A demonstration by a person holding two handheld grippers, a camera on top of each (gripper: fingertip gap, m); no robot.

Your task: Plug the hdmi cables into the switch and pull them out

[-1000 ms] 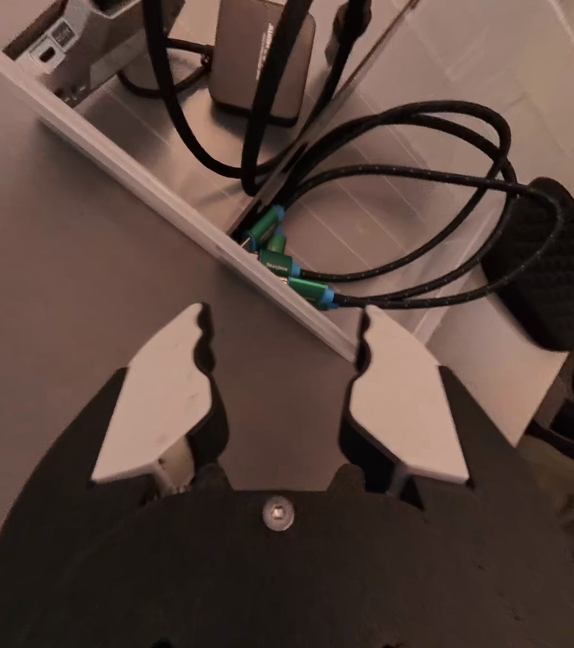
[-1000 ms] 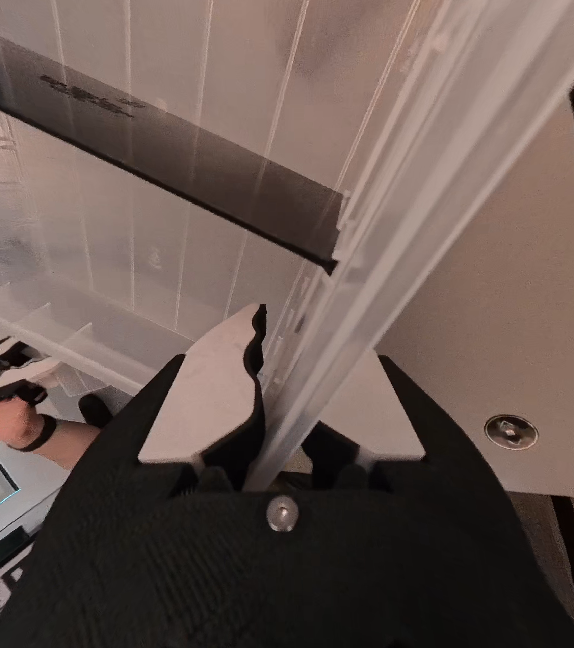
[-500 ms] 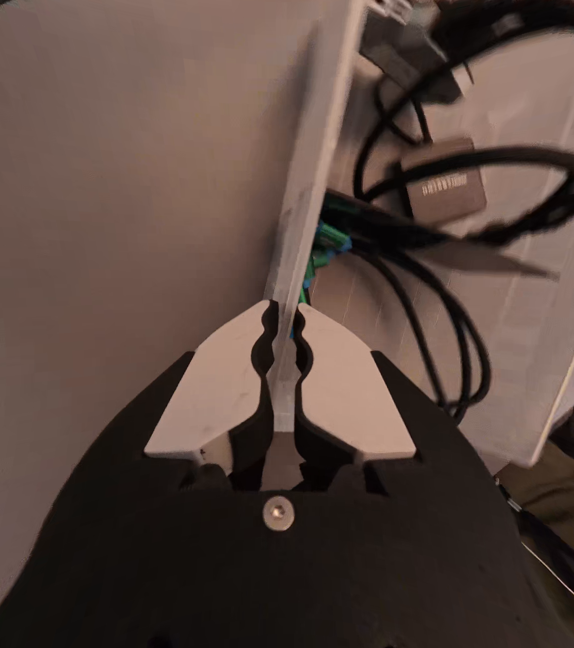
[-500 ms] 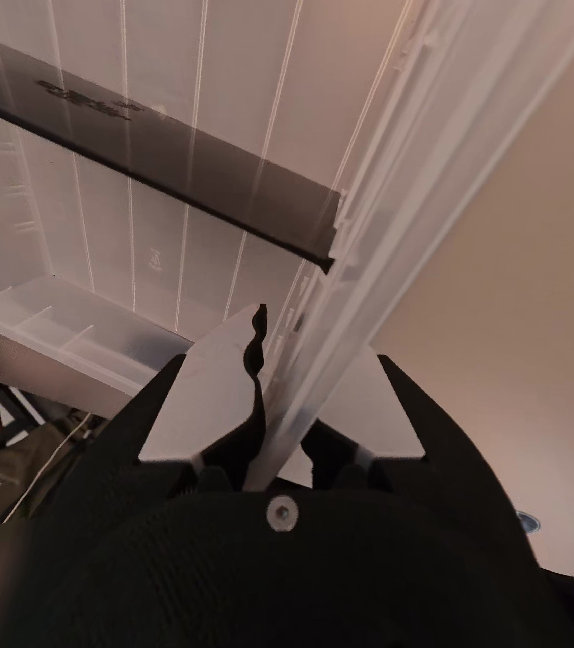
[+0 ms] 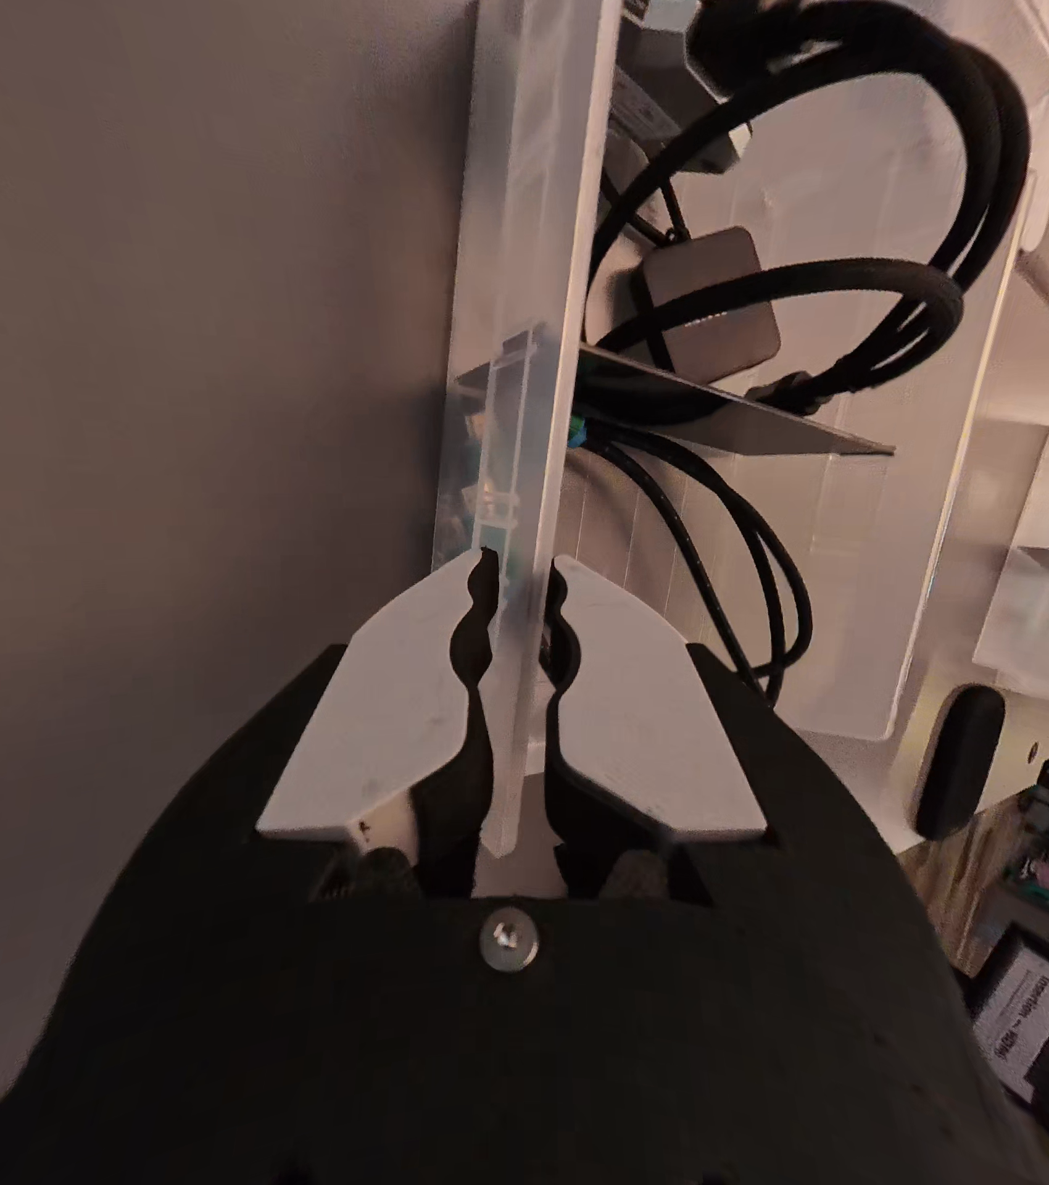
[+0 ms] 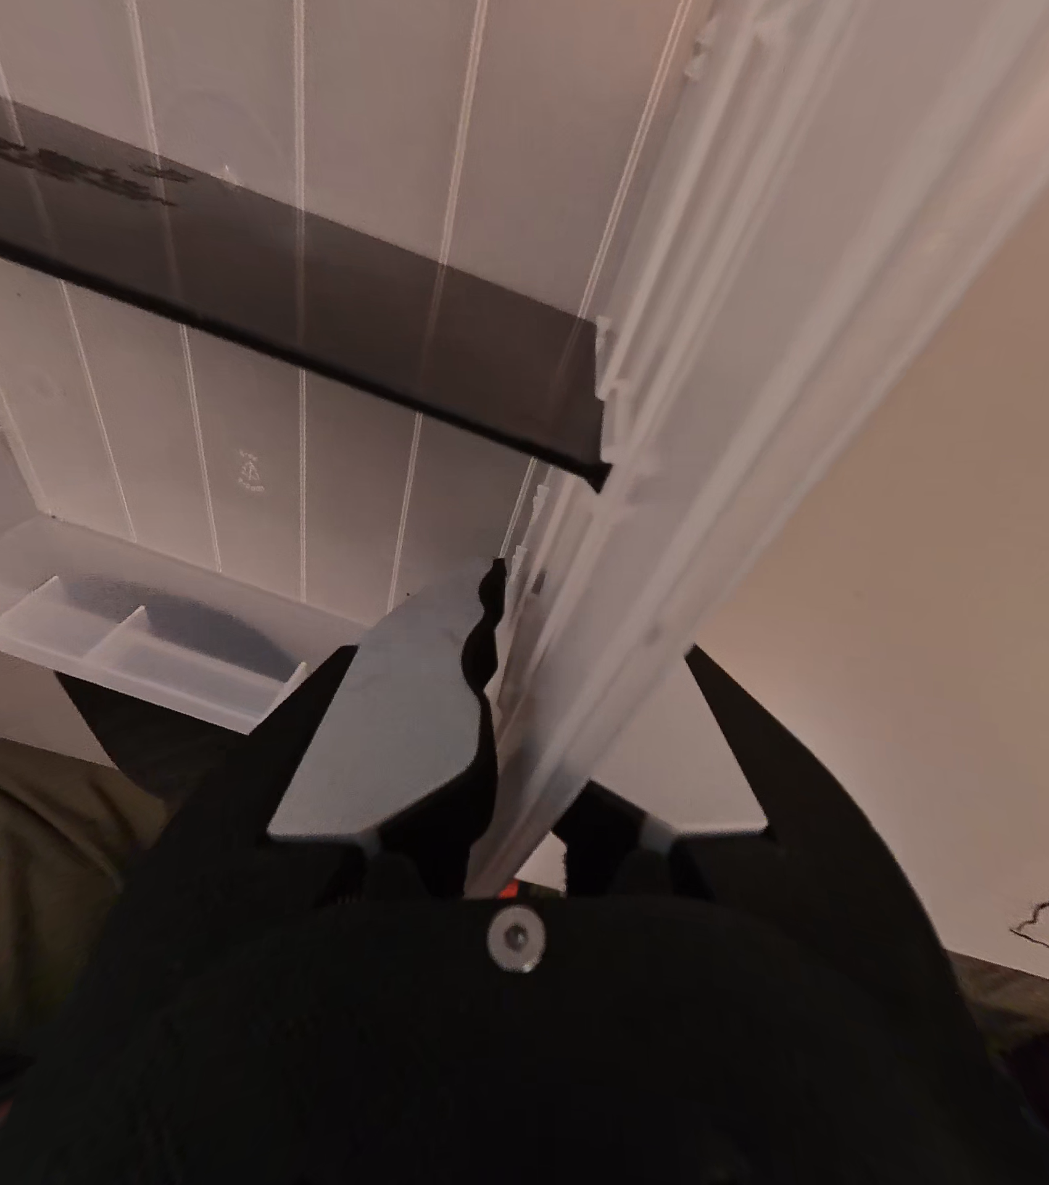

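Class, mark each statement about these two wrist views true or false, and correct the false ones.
1. The left tool is clamped on the clear bin's wall. True.
2. The right tool holds a cable. False: it grips the bin's rim.
3. Black cables lie inside the bin. True.
4. The black divider lies outside the bin. False: it spans the bin's inside.
5. The grey box sits among the cables. True.
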